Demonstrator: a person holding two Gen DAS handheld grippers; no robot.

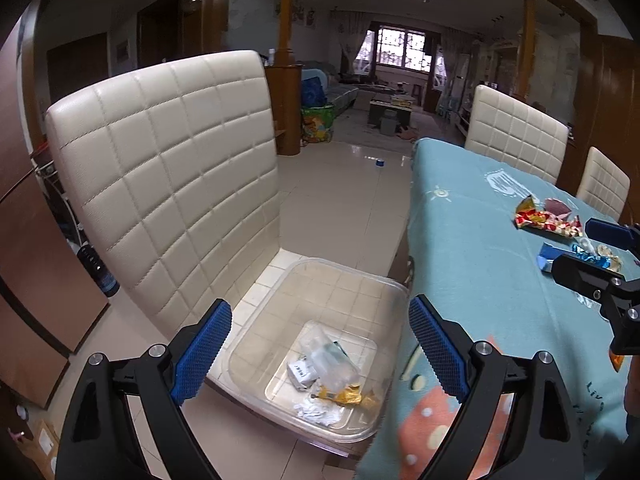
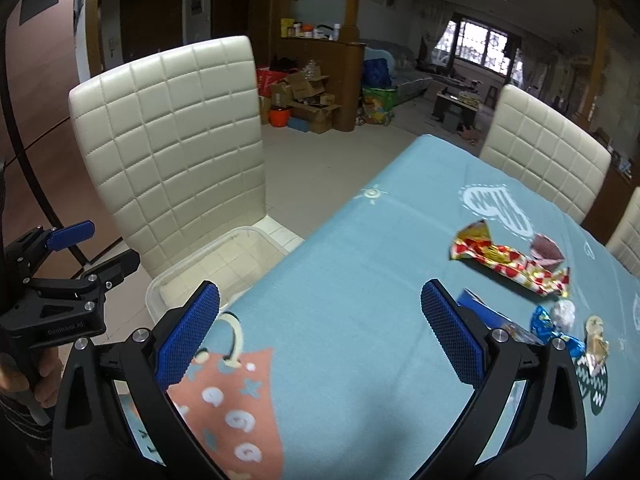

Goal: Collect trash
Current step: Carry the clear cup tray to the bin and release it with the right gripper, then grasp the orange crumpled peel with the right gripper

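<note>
Wrappers (image 2: 508, 266) on table, bin (image 1: 320, 344) w/ trash

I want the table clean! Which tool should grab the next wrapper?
Probably the right tool: it is open over the blue tablecloth, with the red-and-gold crinkled wrapper just ahead. The left tool hovers over the clear plastic bin.

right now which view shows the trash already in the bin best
The left wrist view. It looks down into the clear bin on the chair seat, showing the trash on its bottom: clear plastic, white paper, a yellow wrapper. The right wrist view catches only the bin's far rim; the contents are hidden.
</note>
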